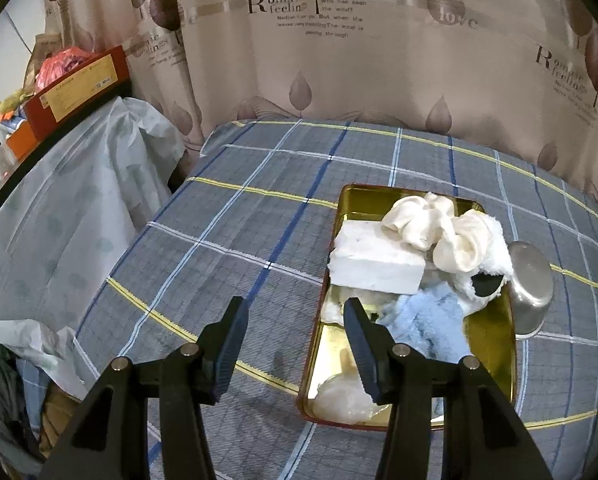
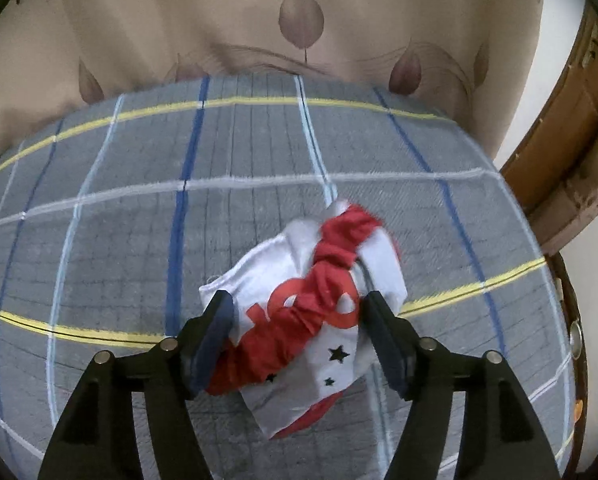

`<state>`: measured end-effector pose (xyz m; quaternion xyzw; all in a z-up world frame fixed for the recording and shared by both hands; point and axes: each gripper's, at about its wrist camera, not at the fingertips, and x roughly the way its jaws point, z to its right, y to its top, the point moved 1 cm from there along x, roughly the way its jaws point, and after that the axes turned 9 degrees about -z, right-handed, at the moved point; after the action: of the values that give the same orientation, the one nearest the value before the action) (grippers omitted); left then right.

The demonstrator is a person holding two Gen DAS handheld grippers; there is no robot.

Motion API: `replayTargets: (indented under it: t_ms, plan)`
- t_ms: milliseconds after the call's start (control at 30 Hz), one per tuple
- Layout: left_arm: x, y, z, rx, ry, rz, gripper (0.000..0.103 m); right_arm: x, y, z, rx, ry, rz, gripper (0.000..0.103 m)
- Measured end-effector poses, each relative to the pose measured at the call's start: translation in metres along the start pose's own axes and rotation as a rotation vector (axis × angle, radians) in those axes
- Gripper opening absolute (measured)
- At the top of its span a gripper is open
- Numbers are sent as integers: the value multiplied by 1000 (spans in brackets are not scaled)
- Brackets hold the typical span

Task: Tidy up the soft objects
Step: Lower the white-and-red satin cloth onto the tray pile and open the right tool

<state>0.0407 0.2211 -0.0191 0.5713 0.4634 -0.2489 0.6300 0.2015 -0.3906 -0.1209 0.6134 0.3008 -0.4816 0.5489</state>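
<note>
While my right claw (image 2: pixel 299 316) points down at the plaid sheet (image 2: pixel 139 208), its jaws stand apart, one on each side of a bunched red-and-white cloth (image 2: pixel 315 300) with black stars. That cloth lies between the pads; whether the left pad touches its edge I cannot tell, and the right pad stands clear of it. My left claw (image 1: pixel 295 320) is also apart and holds nothing, hanging over the near left edge of the gold tray (image 1: pixel 495 352). Piled in the tray are a white foam block (image 1: pixel 375 260), a cream scrunchie (image 1: pixel 439 228), a blue fluffy piece (image 1: pixel 427 320) and a pale lump (image 1: pixel 343 396) at the near end. Just right of the tray stands a steel cup (image 1: pixel 531 284), tilted.
</note>
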Motion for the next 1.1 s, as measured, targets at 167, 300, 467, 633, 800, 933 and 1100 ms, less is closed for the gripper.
replayTargets:
  t_ms: [167, 300, 467, 633, 800, 933, 1100]
  plan:
    - [4, -2, 1, 3, 3, -7, 51, -1, -5, -8, -19, -18, 21, 32]
    - [6, -5, 2, 11, 4, -11, 51, -5, -8, -14, -55, -42, 26, 22]
    - [6, -9, 4, 16, 9, -10, 51, -16, -15, -14, -39, -39, 42, 19]
    - [6, -12, 5, 20, 19, 0, 51, -37, -22, -26, -63, -8, 66, 19]
    - [5, -16, 4, 21, 8, 0, 51, -68, -31, -52, -118, 40, 111, 19]
    - [6, -18, 2, 15, -12, -11, 51, -98, -42, -84, -188, 93, 148, 19]
    - [0, -21, 0, 1, -16, 5, 51, -136, -61, -140, -311, 173, 193, 19]
